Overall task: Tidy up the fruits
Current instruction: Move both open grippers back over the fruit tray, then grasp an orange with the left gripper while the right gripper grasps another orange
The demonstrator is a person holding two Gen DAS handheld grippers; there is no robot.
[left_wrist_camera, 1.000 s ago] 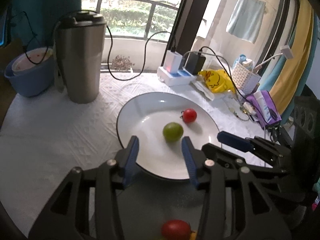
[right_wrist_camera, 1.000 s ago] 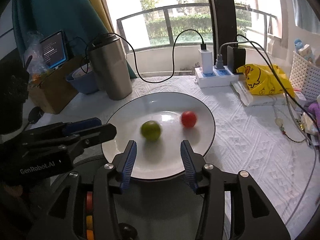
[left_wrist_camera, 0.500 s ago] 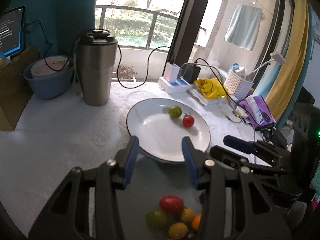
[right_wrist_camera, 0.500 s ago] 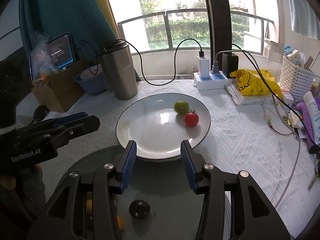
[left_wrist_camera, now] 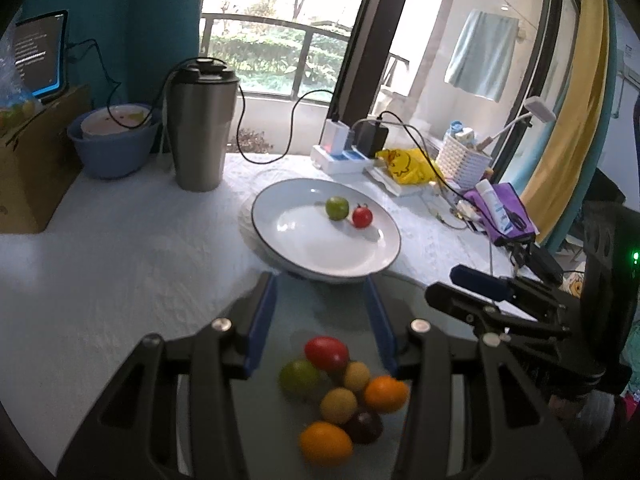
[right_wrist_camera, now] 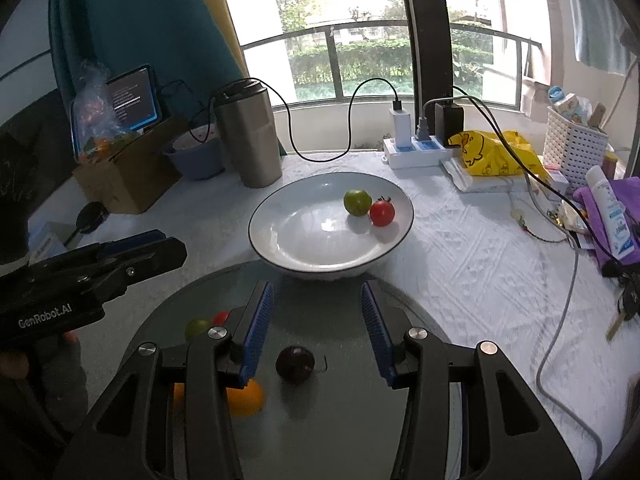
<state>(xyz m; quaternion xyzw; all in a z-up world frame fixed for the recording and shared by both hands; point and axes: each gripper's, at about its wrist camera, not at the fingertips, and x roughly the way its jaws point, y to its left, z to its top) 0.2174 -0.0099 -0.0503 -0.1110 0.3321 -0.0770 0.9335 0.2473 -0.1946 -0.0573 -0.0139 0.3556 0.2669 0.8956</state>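
Hovering above a round grey-tinted glass tray [right_wrist_camera: 404, 300] at the near edge of a table covered in white embossed cloth [right_wrist_camera: 480, 248]: left gripper with blue ribbed pads [left_wrist_camera: 320, 312] and right gripper of the same build [right_wrist_camera: 316, 320], both with jaws apart and nothing between the pads. Lying on the tray, clustered below the left gripper: oval red tomato [left_wrist_camera: 326, 353], green round fruit [left_wrist_camera: 299, 376], two small yellow fruits [left_wrist_camera: 338, 405], two orange fruits [left_wrist_camera: 326, 442] and one dark purple fruit [left_wrist_camera: 364, 426]. Seen from the right wrist view, set between the pads in line of sight: the dark purple fruit [right_wrist_camera: 295, 364]. Placed just beyond the tray: white round plate with thin dark rim [right_wrist_camera: 288, 232], carrying a green lime-like fruit [right_wrist_camera: 357, 202] touching a small red tomato with stem [right_wrist_camera: 382, 212]. Standing behind the plate: tall stainless-steel tumbler with black lid [right_wrist_camera: 249, 136].
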